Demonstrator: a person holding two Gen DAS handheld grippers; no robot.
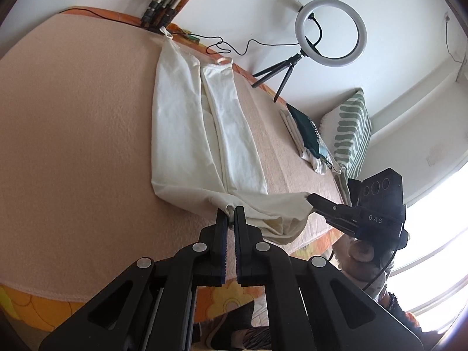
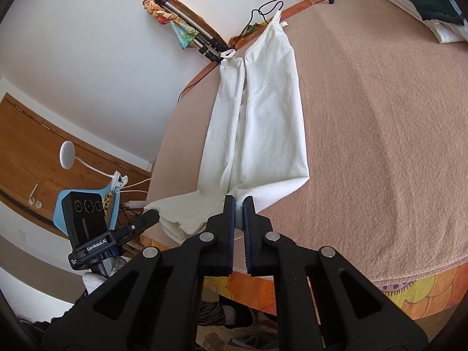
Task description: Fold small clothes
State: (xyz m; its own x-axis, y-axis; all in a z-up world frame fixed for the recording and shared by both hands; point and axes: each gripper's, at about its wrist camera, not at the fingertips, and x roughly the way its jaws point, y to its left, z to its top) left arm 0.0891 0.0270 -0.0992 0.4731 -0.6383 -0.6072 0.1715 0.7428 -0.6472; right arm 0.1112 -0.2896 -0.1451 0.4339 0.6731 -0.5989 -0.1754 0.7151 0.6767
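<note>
A white strappy garment (image 1: 187, 122) (image 2: 263, 122) lies folded lengthwise on the peach blanket (image 1: 73, 117) (image 2: 380, 117), straps at the far edge. Its near hem is lifted off the blanket and sags between the two grippers. My left gripper (image 1: 231, 213) is shut on one corner of that hem. In the right wrist view the left gripper (image 2: 152, 216) shows at the left, pinching the cloth. My right gripper (image 2: 239, 204) is shut on the other hem corner, and in the left wrist view the right gripper (image 1: 310, 199) shows at the right, holding the cloth's edge.
A stack of folded clothes (image 1: 307, 137) (image 2: 424, 8) and a striped pillow (image 1: 348, 134) sit at the far right. A ring light on a small tripod (image 1: 330, 32) stands at the far edge with a black cable (image 1: 228, 48). The orange floral sheet (image 2: 415, 289) marks the near edge.
</note>
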